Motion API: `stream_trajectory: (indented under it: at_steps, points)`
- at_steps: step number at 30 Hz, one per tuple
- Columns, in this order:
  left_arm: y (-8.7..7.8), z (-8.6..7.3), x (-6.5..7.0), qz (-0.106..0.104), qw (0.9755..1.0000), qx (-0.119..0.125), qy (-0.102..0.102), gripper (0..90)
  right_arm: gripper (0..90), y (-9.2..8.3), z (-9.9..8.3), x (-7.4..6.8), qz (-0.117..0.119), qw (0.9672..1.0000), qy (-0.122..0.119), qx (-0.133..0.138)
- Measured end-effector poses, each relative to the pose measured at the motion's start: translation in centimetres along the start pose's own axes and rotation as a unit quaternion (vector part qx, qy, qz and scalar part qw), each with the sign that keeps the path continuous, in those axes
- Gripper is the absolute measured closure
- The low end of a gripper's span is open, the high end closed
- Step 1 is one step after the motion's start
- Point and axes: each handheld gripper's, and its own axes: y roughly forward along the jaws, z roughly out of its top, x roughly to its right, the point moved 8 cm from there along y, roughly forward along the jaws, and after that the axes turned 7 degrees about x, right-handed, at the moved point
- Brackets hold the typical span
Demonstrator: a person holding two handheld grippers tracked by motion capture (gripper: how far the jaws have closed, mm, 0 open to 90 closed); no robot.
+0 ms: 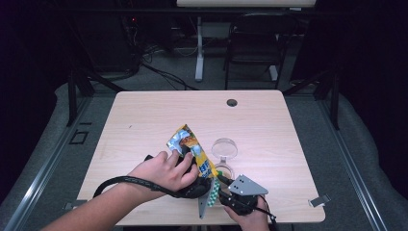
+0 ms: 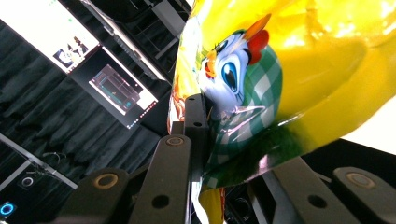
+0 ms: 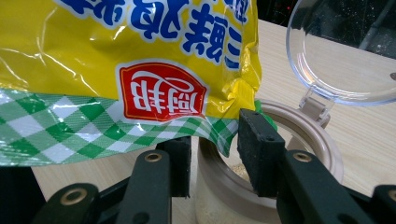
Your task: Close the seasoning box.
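A yellow snack bag with a cartoon chicken and a green check edge is held upright and tilted over a small beige jar. My left gripper is shut on the bag's upper part, under the person's hand. The bag's lower corner hangs over the jar's mouth, where pale powder lies inside. My right gripper stands open at the jar's near side. Its pads are apart, with the bag's corner and the jar's rim between them.
The jar's clear hinged lid is flipped back behind it. The light wooden table has a round cable hole at the back. A chair and a desk leg stand beyond the table.
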Motion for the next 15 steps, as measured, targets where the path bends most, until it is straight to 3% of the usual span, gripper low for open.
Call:
stream_trajectory:
  at_steps: [9,12,13,15]
  points:
    - [-0.02,0.07,-0.05,0.007,1.0000,0.003,0.005,83.4,66.2,0.03,-0.05,0.01,0.000,1.0000,0.009,0.001]
    - [-0.02,-0.07,0.24,-0.006,1.0000,-0.001,-0.005,84.8,67.2,-0.01,-0.04,0.06,0.002,0.9999,0.015,0.002]
    - [-0.08,-0.16,0.14,-0.008,0.9999,-0.007,0.004,84.9,67.8,-0.01,-0.01,0.09,0.001,0.9999,0.016,0.003]
    - [0.00,-0.08,0.16,-0.006,1.0000,0.000,-0.001,85.1,69.4,-0.01,0.00,0.08,0.002,0.9998,0.019,0.004]
